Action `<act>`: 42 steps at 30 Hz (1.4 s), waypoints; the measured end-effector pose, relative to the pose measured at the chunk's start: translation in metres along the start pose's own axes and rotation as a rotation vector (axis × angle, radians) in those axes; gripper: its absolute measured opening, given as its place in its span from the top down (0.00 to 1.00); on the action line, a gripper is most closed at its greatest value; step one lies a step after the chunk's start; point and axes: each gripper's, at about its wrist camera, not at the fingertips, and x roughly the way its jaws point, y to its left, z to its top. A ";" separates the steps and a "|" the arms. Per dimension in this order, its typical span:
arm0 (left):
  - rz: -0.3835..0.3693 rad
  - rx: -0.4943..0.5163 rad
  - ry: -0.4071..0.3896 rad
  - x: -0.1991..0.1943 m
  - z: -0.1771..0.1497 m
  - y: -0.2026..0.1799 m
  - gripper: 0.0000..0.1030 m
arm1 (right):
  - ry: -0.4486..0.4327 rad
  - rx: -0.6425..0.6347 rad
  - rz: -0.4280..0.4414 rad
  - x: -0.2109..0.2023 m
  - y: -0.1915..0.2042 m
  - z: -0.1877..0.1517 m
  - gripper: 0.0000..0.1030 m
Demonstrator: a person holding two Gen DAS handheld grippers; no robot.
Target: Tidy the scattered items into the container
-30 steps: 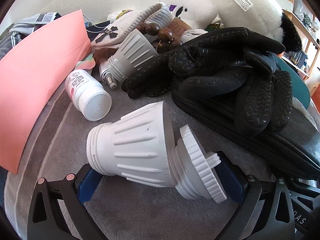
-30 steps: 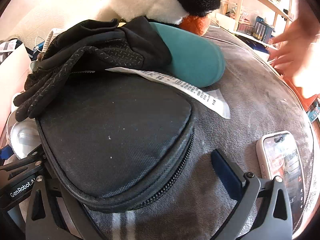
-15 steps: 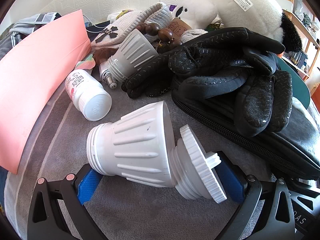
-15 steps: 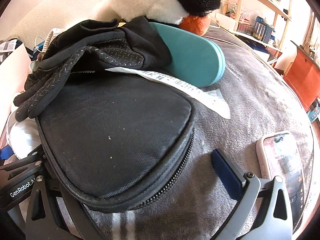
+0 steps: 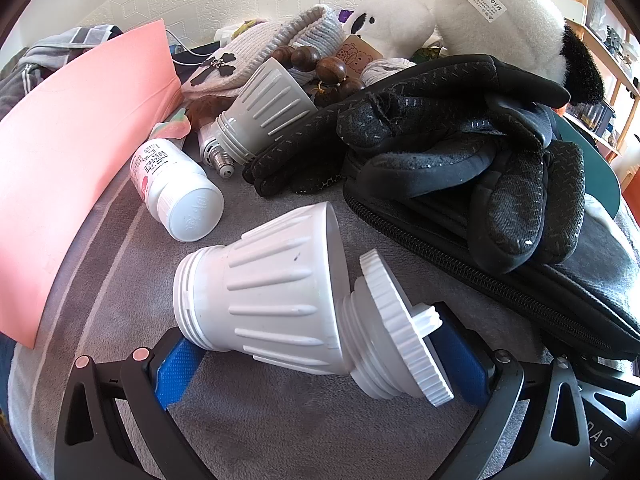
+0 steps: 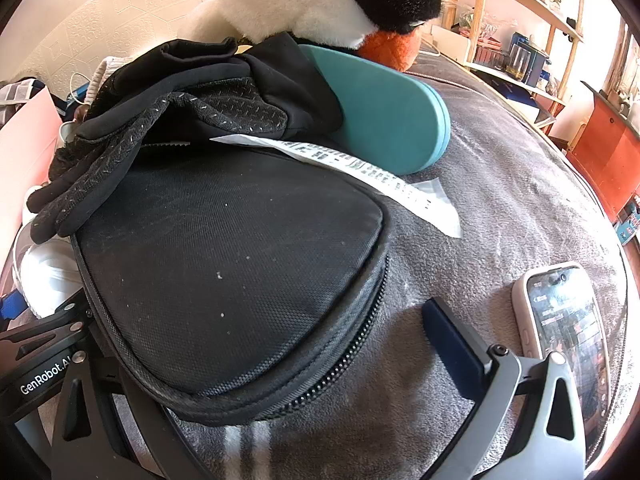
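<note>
A white ribbed lamp housing (image 5: 276, 292) lies on its side on the grey blanket (image 5: 280, 420), its threaded neck pointing left and a white screw cap (image 5: 400, 328) touching its wide mouth on the right. The left gripper (image 5: 316, 356) straddles the pair with its blue pads (image 5: 176, 364) spread wide; the left pad sits by the housing's neck and the right pad by the cap's stub, and whether they press in cannot be told. Just behind the housing lies a white pill bottle (image 5: 180, 192), and behind that a grey lamp housing (image 5: 260, 112) with a bulb base (image 5: 218, 156). A pink sheet (image 5: 72, 152) stands to the housing's left. To its right sits a black zipped case (image 6: 228, 280) with black gloves (image 5: 460, 140) heaped on top, a panda toy (image 5: 500, 24) behind them. The right gripper (image 6: 264, 368) stands open around the case's near corner, its right finger (image 6: 452, 344) on bare blanket; the left one is hidden. Beyond the case lie a paper slip (image 6: 360, 176), a teal pad (image 6: 384, 116) and a phone (image 6: 564, 332).
</note>
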 end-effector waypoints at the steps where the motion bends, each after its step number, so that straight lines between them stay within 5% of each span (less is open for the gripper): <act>1: 0.000 0.000 0.000 0.000 0.000 0.000 0.00 | 0.000 0.000 0.000 0.000 0.000 0.000 0.00; 34: 0.002 0.004 -0.006 -0.002 0.002 -0.004 0.00 | 0.009 -0.004 -0.004 0.001 0.002 -0.004 0.00; 42: -0.033 0.079 0.130 -0.029 -0.015 0.002 0.00 | 0.095 -0.020 0.074 -0.006 0.007 -0.003 0.00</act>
